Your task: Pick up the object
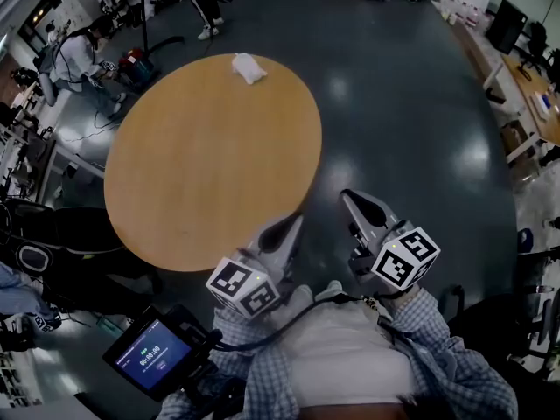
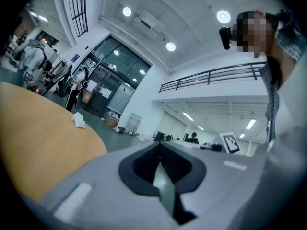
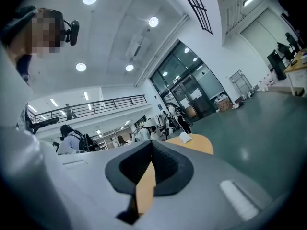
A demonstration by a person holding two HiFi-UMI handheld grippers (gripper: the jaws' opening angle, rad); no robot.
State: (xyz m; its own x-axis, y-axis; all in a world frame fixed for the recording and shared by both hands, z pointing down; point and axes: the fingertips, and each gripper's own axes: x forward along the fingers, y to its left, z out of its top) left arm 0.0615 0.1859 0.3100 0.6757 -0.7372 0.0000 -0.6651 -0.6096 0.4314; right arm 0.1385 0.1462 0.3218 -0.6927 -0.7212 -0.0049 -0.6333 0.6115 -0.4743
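Observation:
A small white crumpled object [image 1: 248, 67] lies near the far edge of a round wooden table [image 1: 210, 164]. It also shows as a white lump [image 2: 78, 120] in the left gripper view and as a small white shape [image 3: 185, 138] on the table's rim [image 3: 205, 145] in the right gripper view. Both grippers are held close to the person's chest, off the table's near edge and far from the object. My left gripper [image 1: 293, 221] [image 2: 159, 147] is shut and holds nothing. My right gripper [image 1: 347, 198] [image 3: 152, 145] is likewise shut and holds nothing.
Dark chairs [image 1: 79, 234] stand at the table's left. A device with a lit screen [image 1: 157, 354] hangs at the lower left. People [image 1: 79, 59] stand beyond the table. Desks with monitors [image 1: 516, 51] line the right wall, with grey floor [image 1: 402, 129] between.

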